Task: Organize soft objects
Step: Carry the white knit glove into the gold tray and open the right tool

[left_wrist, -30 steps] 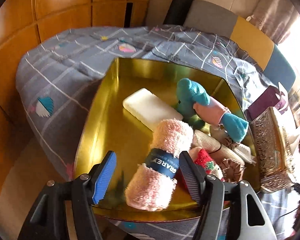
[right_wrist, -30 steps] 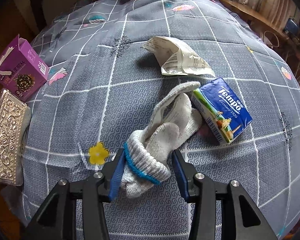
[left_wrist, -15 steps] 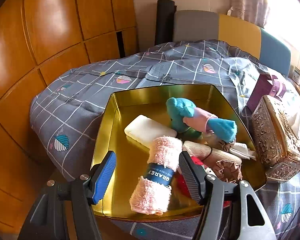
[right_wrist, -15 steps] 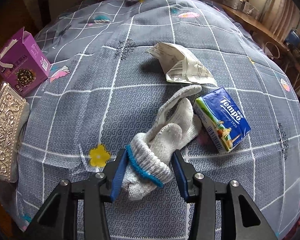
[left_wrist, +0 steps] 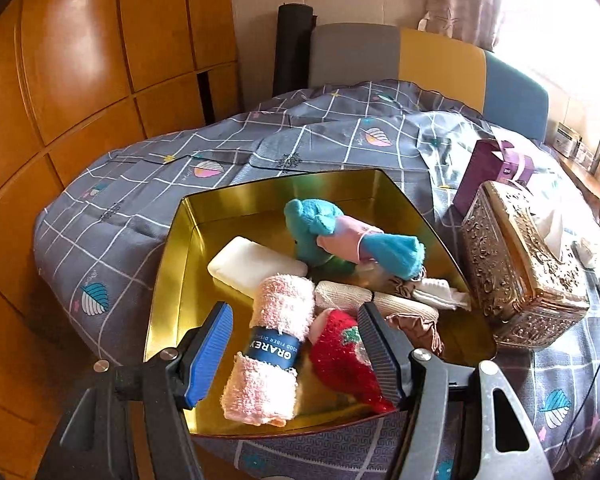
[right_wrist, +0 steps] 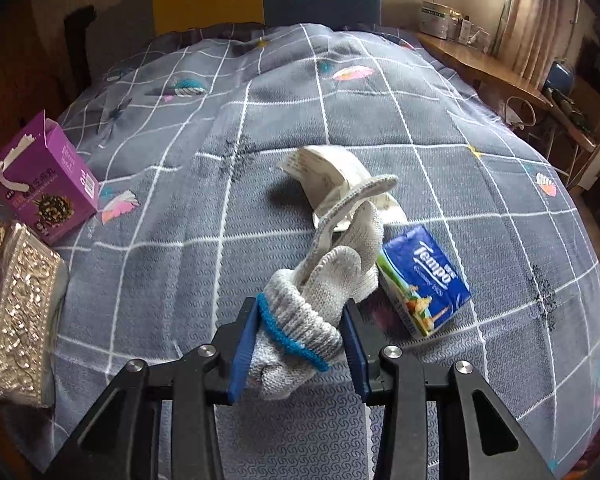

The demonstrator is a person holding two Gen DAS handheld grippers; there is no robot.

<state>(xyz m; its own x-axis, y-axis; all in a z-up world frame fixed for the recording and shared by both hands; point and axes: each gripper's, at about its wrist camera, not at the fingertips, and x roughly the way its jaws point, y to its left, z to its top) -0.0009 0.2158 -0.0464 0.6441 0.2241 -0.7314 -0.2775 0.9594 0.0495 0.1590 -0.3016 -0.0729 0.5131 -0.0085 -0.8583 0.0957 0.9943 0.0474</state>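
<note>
A grey knitted glove (right_wrist: pixel 332 272) with a blue-edged cuff sits between the pads of my right gripper (right_wrist: pixel 302 308). The jaws are closing and press the cuff from both sides, while the glove's fingers trail forward just above the bedspread. My left gripper (left_wrist: pixel 296 316) hangs open above the gold tray (left_wrist: pixel 172 264) with nothing gripped. A pink rolled towel (left_wrist: pixel 280 328) with a dark band lies loose in the tray below it. Beside the towel are a red strawberry sock (left_wrist: pixel 340 356), a teal and pink plush (left_wrist: pixel 328 232), a white bar (left_wrist: pixel 252 264) and a beige roll (left_wrist: pixel 340 300).
A blue Tempo tissue pack (right_wrist: pixel 424 280) and a crumpled white wrapper (right_wrist: pixel 328 168) lie just beyond the glove. A purple carton (right_wrist: pixel 48 188) and an ornate metal tissue box (right_wrist: pixel 16 312) stand at the left. Wooden cabinets (left_wrist: pixel 80 80) rise left of the tray, and a headboard (left_wrist: pixel 420 60) stands behind it.
My left gripper has risen and drawn back from the tray, rolling a little; the towel stays put. My right gripper has lifted with the glove, its jaws squeezing tighter.
</note>
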